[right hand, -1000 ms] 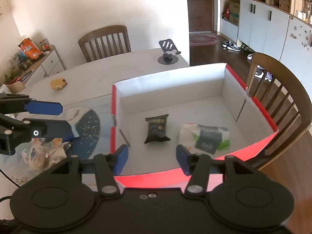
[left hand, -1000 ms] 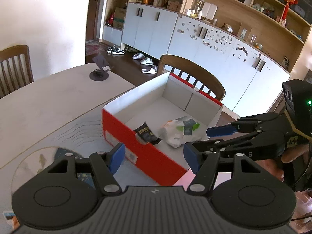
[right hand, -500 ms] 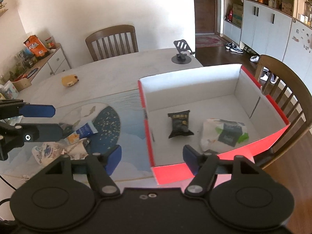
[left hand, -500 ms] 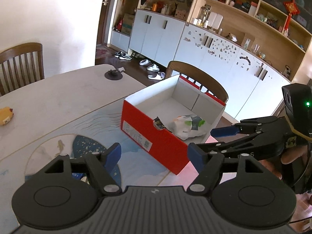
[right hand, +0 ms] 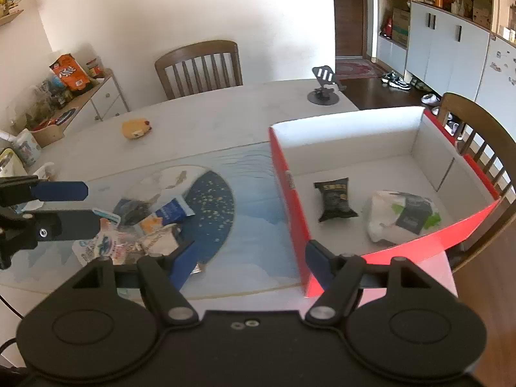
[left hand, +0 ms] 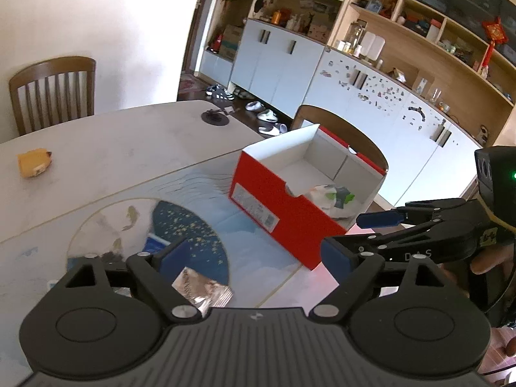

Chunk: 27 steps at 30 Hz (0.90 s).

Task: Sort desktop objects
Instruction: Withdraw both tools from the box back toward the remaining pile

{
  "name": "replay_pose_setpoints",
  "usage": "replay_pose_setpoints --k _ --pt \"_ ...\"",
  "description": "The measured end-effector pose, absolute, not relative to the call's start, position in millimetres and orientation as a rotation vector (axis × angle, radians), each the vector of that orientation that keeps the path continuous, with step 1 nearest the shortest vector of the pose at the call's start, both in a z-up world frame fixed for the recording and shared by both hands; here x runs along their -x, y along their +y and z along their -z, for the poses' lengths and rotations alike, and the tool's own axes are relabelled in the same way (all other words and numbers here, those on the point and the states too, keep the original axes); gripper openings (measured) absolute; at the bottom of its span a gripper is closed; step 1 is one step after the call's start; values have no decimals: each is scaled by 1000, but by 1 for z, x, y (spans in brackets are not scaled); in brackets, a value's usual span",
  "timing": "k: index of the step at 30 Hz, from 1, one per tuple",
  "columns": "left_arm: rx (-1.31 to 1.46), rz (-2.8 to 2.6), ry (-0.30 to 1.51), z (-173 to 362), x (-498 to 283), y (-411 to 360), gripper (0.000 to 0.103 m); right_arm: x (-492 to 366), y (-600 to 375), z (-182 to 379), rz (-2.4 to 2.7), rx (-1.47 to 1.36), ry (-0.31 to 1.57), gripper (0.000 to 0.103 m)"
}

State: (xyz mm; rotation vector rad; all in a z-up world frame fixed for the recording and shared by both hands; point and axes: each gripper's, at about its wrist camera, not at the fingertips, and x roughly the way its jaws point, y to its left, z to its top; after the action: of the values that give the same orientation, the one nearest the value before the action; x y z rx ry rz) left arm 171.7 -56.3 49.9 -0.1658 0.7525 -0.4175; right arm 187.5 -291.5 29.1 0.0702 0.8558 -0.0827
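Observation:
A red box (right hand: 292,213) with a white inside stands on the table's right end and also shows in the left wrist view (left hand: 274,206). It holds a black snack packet (right hand: 335,198) and a white bag (right hand: 401,217). A heap of small packets (right hand: 142,229) lies on the blue mat (right hand: 242,206) to its left; a silver packet (left hand: 201,287) shows in the left wrist view. My left gripper (left hand: 254,258) is open and empty above the heap. My right gripper (right hand: 250,258) is open and empty, at the box's near left corner.
A yellow plush toy (right hand: 137,128) lies on the bare table (right hand: 225,109). A black phone stand (right hand: 324,92) is at the far edge. Wooden chairs stand behind the table (right hand: 198,67) and beside the box (right hand: 480,135). A side cabinet with clutter (right hand: 64,96) is at the left.
Both grippers have pulled back and swung left, away from the box and toward the heap of packets. Both stay open and empty.

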Motion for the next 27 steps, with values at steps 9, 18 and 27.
replay_pose_setpoints --k 9,18,27 --pt "189 356 754 -39 -150 -20 103 -193 -260 -22 54 -72 853 77" --pt "169 266 748 -24 -124 17 103 -205 -223 -7 15 -69 866 77" --pt "145 197 717 -10 -96 48 103 -217 -189 9 -20 -64 879 78"
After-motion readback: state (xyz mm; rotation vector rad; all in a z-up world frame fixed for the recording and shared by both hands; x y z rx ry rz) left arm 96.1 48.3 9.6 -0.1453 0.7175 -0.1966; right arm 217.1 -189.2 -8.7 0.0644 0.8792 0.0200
